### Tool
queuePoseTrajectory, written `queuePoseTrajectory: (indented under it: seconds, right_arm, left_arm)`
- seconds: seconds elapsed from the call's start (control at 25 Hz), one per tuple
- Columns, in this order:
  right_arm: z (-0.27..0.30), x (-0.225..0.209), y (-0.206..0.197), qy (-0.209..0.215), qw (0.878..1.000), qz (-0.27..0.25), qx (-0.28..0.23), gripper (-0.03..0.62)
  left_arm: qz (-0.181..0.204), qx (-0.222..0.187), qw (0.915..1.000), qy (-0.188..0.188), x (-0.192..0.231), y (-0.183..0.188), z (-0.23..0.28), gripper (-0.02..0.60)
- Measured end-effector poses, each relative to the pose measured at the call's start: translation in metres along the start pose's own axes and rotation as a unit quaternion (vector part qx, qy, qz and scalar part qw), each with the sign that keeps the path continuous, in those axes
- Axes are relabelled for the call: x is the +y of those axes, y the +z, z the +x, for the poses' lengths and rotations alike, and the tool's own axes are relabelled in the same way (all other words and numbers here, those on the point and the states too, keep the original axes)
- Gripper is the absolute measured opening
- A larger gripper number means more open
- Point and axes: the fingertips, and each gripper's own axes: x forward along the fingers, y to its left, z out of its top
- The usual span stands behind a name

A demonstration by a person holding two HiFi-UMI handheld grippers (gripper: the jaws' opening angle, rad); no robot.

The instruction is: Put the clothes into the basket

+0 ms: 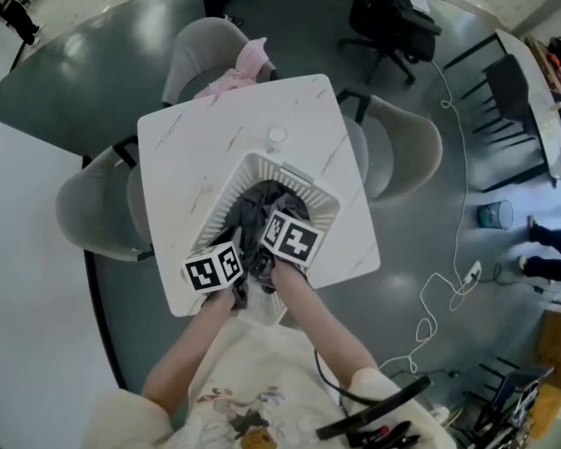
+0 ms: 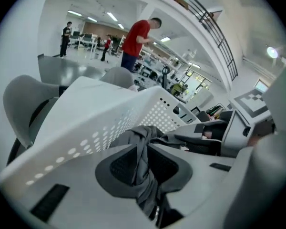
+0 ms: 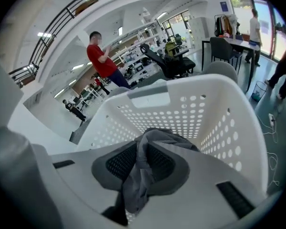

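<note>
grey garment [image 3: 155, 144], white perforated basket [image 3: 195, 104]

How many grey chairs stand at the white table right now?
3 grey chairs: one at the far edge holding a pink cloth, one at the left, one at the right. Another at the near edge may be hidden by the person.

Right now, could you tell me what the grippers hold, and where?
The left gripper and right gripper each clamp a bunched fold of the dark grey clothing at the basket.

Left tongs [image 1: 222, 267], right tongs [image 1: 285, 241] at garment [image 1: 260, 206] over basket [image 1: 226, 187].
</note>
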Motion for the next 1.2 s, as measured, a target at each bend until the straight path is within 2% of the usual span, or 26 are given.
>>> queuePoseTrajectory:
  seconds: [0.24, 0.4, 0.52, 0.68, 0.8, 0.84, 0.88, 0.92, 0.96, 1.04, 1.2]
  right_arm:
    - [-0.048, 0.020, 0.001, 0.059, 0.998, 0.001, -0.030, 0.067]
    - [-0.080, 0.028, 0.001, 0.129, 0.988, 0.048, -0.063, 0.054]
    - [-0.101, 0.027, -0.006, 0.142, 0.986, 0.058, -0.073, 0.054]
    - [-0.121, 0.023, -0.013, 0.146, 0.985, 0.029, -0.087, 0.054]
    - [-0.130, 0.028, -0.022, 0.161, 0.983, -0.020, -0.084, 0.054]
    - [-0.133, 0.034, -0.027, 0.174, 0.981, -0.039, -0.074, 0.064]
    - [-0.137, 0.041, -0.031, 0.191, 0.978, -0.055, -0.061, 0.116]
    - [-0.142, 0.047, -0.036, 0.206, 0.975, -0.069, -0.049, 0.261]
    - [-0.146, 0.052, -0.040, 0.215, 0.972, -0.083, -0.040, 0.309]
    - [-0.152, 0.056, -0.047, 0.214, 0.970, -0.112, -0.038, 0.345]
    - [-0.160, 0.058, -0.052, 0.215, 0.968, -0.123, -0.044, 0.345]
  left_arm:
    - [0.002, -0.064, 0.9977, -0.023, -0.028, 0.019, -0.049, 0.072]
    - [-0.006, -0.083, 0.9947, -0.060, -0.053, 0.014, -0.081, 0.056]
    - [0.017, -0.102, 0.9927, -0.061, -0.064, 0.007, -0.109, 0.048]
    - [0.037, -0.131, 0.9886, -0.064, -0.076, 0.000, -0.135, 0.048]
    - [0.036, -0.140, 0.9872, -0.068, -0.083, -0.011, -0.146, 0.048]
    - [0.035, -0.142, 0.9870, -0.068, -0.084, -0.015, -0.150, 0.048]
    - [0.035, -0.143, 0.9868, -0.067, -0.084, -0.019, -0.152, 0.048]
    - [0.034, -0.145, 0.9867, -0.066, -0.085, -0.022, -0.155, 0.048]
    - [0.033, -0.146, 0.9866, -0.064, -0.085, -0.025, -0.157, 0.048]
    - [0.028, -0.148, 0.9866, -0.063, -0.084, -0.031, -0.161, 0.048]
    - [0.022, -0.158, 0.9852, -0.062, -0.084, -0.034, -0.171, 0.048]
